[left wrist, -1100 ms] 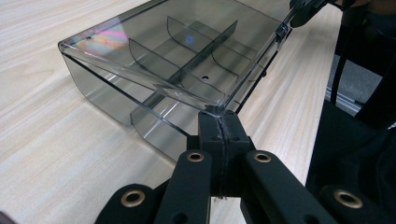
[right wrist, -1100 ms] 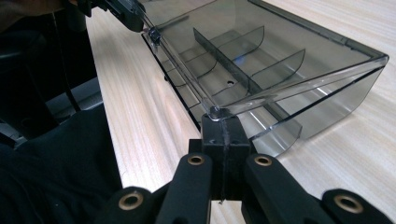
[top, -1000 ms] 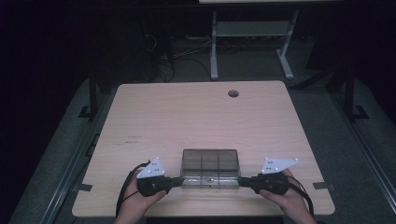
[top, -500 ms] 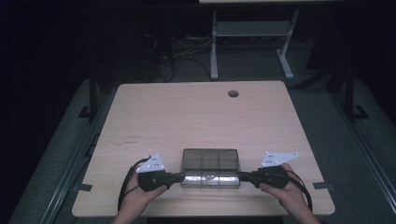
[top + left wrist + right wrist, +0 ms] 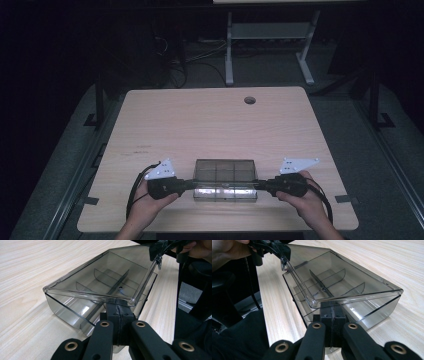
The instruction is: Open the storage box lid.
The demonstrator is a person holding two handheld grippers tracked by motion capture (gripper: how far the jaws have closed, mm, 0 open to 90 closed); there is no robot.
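A smoky clear plastic box (image 5: 225, 179), divided into empty compartments, is seen at the near edge of the wooden table (image 5: 210, 125). Its hinged lid (image 5: 100, 280) is raised slightly, pinched at opposite corners by the closed left gripper (image 5: 192, 184) and closed right gripper (image 5: 259, 186). Dark floor and a metal desk frame (image 5: 270, 45) lie beyond.

No legible text, label, brand, number or sign appears in any view: none on the smoke-tinted compartment box (image 5: 225, 179), the wooden bench (image 5: 210, 125), or the black claws.
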